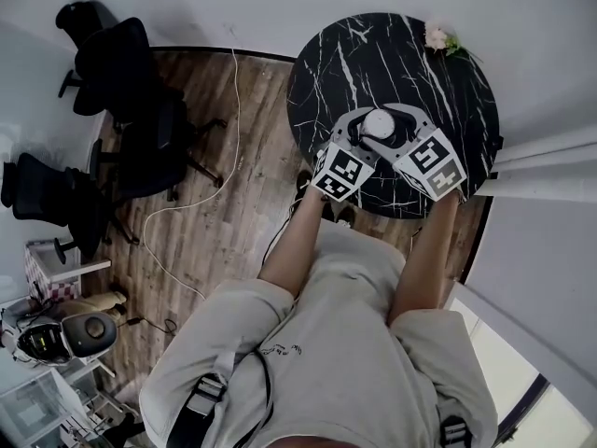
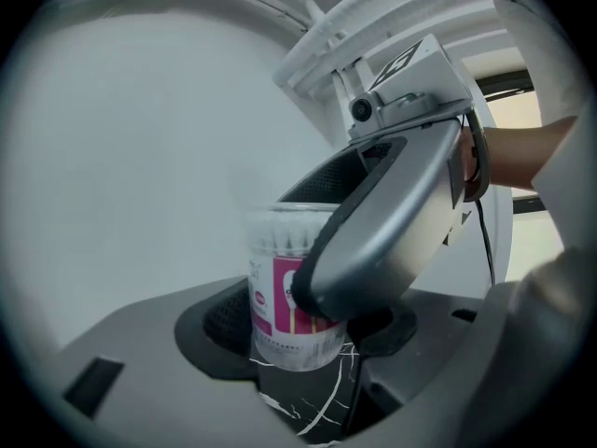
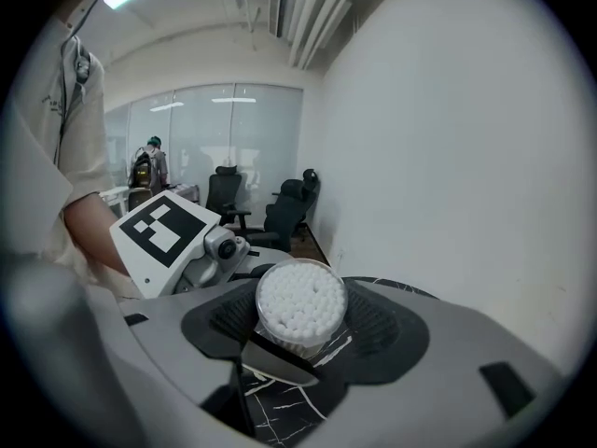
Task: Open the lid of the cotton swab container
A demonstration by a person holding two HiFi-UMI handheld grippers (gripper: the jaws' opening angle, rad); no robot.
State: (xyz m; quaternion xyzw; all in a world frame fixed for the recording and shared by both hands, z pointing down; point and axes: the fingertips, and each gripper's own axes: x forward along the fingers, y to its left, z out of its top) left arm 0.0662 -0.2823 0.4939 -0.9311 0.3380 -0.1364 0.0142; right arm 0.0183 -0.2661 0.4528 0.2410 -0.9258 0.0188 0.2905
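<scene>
**Fig.** A person stands at a round black marble bench (image 1: 373, 54) with a gripper in each hand.

(a) The cotton swab container (image 1: 378, 124) (image 2: 272, 278) (image 3: 300, 301), a clear round tub with a pink and white label, stands upright near the middle of the bench. Seen from above, it is packed with white swab heads.

(b) The left gripper (image 1: 366, 131) (image 2: 303, 329) reaches over the near edge of the bench from the person's left. Its jaws stand wide on either side of the container. Black pad shows beside the tub, and no pressing contact can be seen.

(c) The right gripper (image 1: 396, 131) (image 3: 300, 325) reaches over the same edge from the person's right. Its jaws are also wide and flank the container, with ribbed pad visible on both sides. One of its grey jaws crosses in front of the label, so the two pairs of jaws overlap around the tub.

(d) A small sprig of flowers (image 1: 440, 38) lies at the far rim of the bench. Black office chairs (image 1: 131, 73) stand on the wooden floor, well away from the bench on the person's left.
</scene>
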